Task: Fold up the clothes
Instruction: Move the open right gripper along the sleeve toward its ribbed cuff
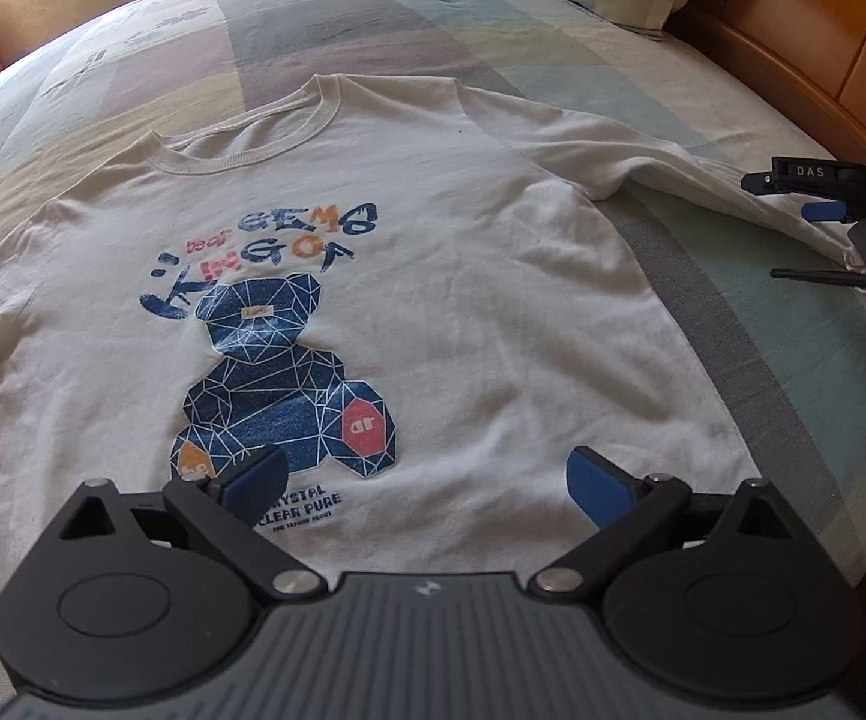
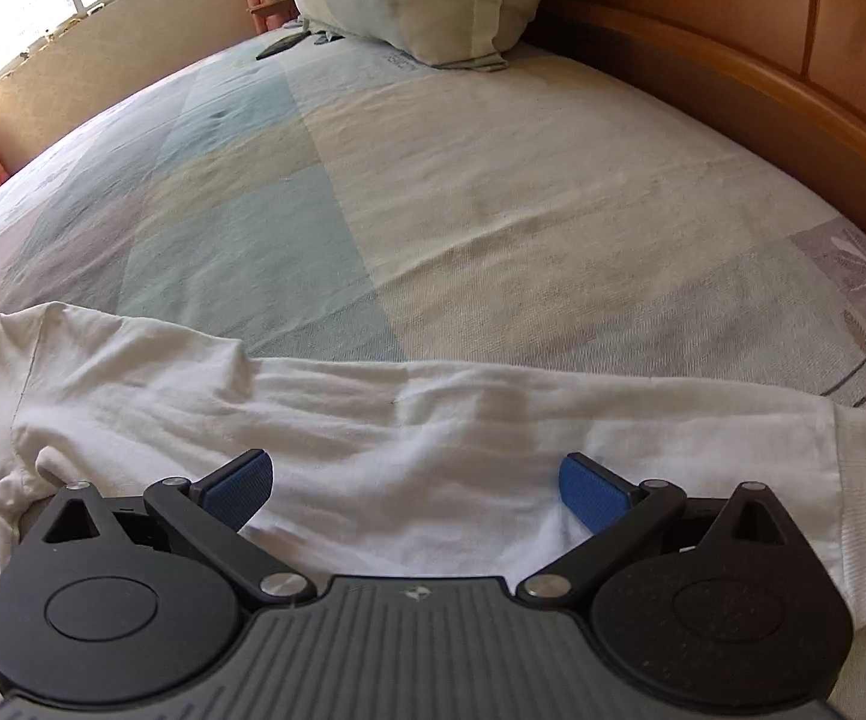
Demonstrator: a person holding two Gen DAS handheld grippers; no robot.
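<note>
White shirt (image 1: 493, 276) bear print left view only; sleeve (image 2: 433, 420) right; both fingers spread.

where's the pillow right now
In the right wrist view, the pillow sits at the far end of the bed, against the wooden headboard.

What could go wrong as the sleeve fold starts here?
The right hand-held gripper is open over the middle of the long sleeve, so the ribbed cuff may trail or flop. The wrinkled armpit bunching may get folded in. The left hand-held gripper is open, not pinning the shirt.
</note>
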